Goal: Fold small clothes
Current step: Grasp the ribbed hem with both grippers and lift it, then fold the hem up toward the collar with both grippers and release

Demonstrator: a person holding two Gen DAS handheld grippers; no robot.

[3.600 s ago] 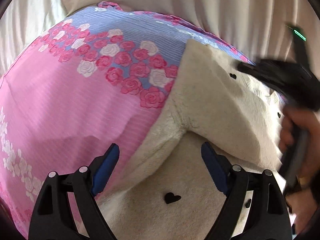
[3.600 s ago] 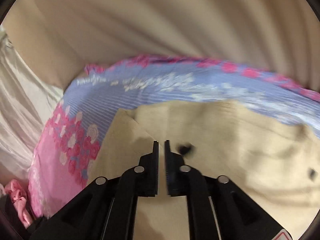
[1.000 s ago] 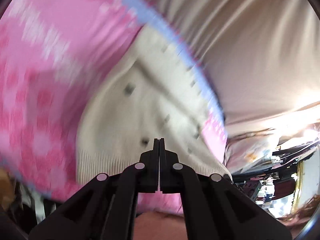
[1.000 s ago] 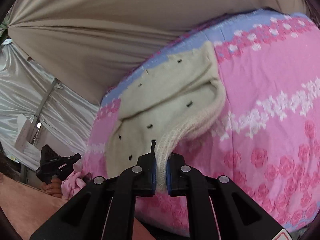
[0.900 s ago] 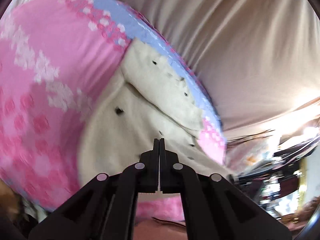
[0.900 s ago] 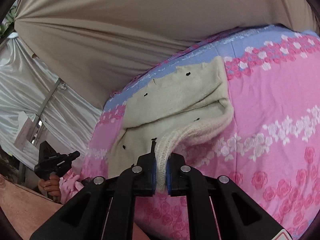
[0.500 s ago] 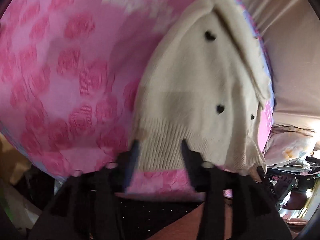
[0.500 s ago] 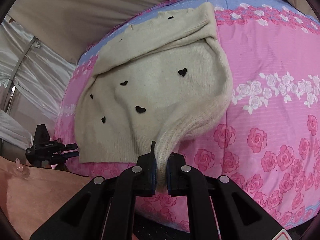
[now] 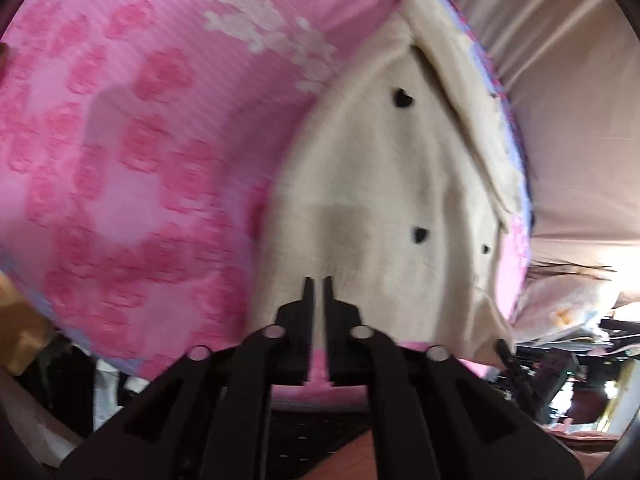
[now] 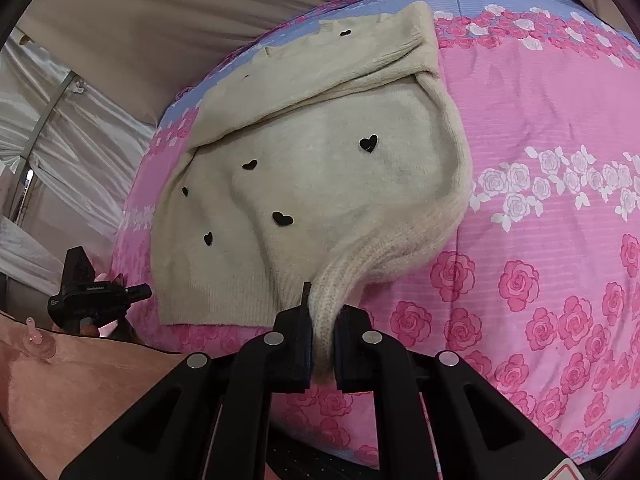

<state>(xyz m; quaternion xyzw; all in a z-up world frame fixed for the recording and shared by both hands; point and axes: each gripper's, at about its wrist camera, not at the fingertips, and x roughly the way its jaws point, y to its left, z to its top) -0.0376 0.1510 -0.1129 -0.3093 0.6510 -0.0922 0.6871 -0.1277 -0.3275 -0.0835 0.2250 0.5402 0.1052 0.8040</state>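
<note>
- Left wrist view: left claw (image 9: 317,292) sits low over the hem end of the cream sweater (image 9: 384,216); jaws nearly together with a thin slit between them, nothing visibly caught in it, so effectively closed and empty. Frame is motion-blurred, so contact with the knit can't be confirmed.
- Sweater lies on the pink rose-print bed cover (image 9: 132,152), toward its right side. Long axis runs from the hem at the claw up and away to the far end, where a flap of knit is turned over along the right edge, beside the beige curtain (image 9: 568,128).
- Right wrist view: right claw (image 10: 320,312) is clamped on the ribbed sleeve cuff (image 10: 332,292) of the sweater (image 10: 312,184); the sleeve arcs from the claw up along the sweater's right edge to the far corner.
- Body lies flat on the bed cover (image 10: 560,216), hem toward the camera at lower left, folded-over top pointing away toward the curtain (image 10: 160,32). Black hearts face up.
- The left claw (image 10: 138,290) shows at the left, just beside the hem corner; its jaw state is unreadable here.
- Step in hand, my read: fold the held sleeve across the body. Lift the cuff only enough to clear the knit, carry it leftward over the hearts, and lay it along the long axis so the side edge stays straight.
- Left claw would do well to pin the hem corner so the body doesn't drag; release the cuff once the sleeve lies flat, no bunching at the shoulder.
</note>
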